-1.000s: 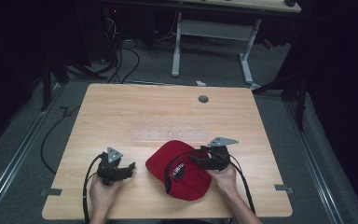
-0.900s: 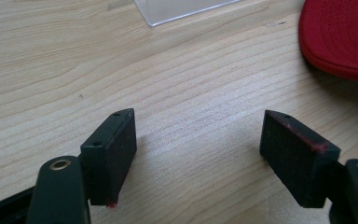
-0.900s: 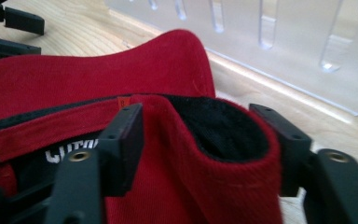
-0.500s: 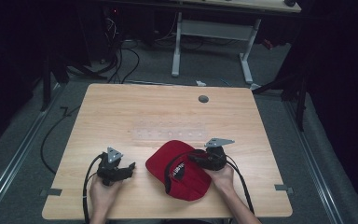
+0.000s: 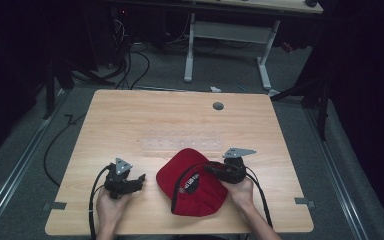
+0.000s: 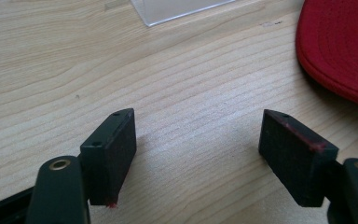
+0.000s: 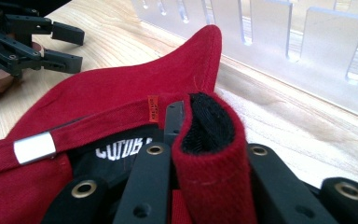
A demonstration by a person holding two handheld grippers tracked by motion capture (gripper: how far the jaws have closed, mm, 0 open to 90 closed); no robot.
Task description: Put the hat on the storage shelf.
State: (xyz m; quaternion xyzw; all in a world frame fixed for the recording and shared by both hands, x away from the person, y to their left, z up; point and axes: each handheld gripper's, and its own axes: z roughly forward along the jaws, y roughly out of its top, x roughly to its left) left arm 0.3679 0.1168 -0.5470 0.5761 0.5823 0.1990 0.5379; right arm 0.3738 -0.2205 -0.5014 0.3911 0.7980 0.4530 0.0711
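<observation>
A red cap (image 5: 192,180) lies on the near half of the wooden table (image 5: 145,120), a little right of centre, upside down so that its dark lining and a black label with white lettering face up. In the right gripper view the back strap (image 7: 212,172) of the cap, red outside and black inside, stands folded up between the two black jaws, which are pressed tight against it from both sides; a small orange tag and a silver metal clip (image 7: 34,147) sit on the band to the left, and the brim (image 7: 205,51) rises in a curve beyond.

The right gripper (image 5: 215,169) reaches in over the cap's right edge, held by the person's right hand (image 5: 240,190), with its grey three-cornered plate on top and a cable trailing toward the near edge.

The left gripper (image 5: 139,179) rests on the bare wood just left of the cap, not touching it (its own view shows a gap of table before the red edge). Its jaws stand wide apart with nothing between them, the pads carrying faint red smears. The left hand (image 5: 111,207) holds it from below.

Beyond the cap, a clear slotted plastic rack (image 5: 180,145) lies flat across the middle of the table, and a round grey grommet (image 5: 218,106) sits near the far edge
</observation>
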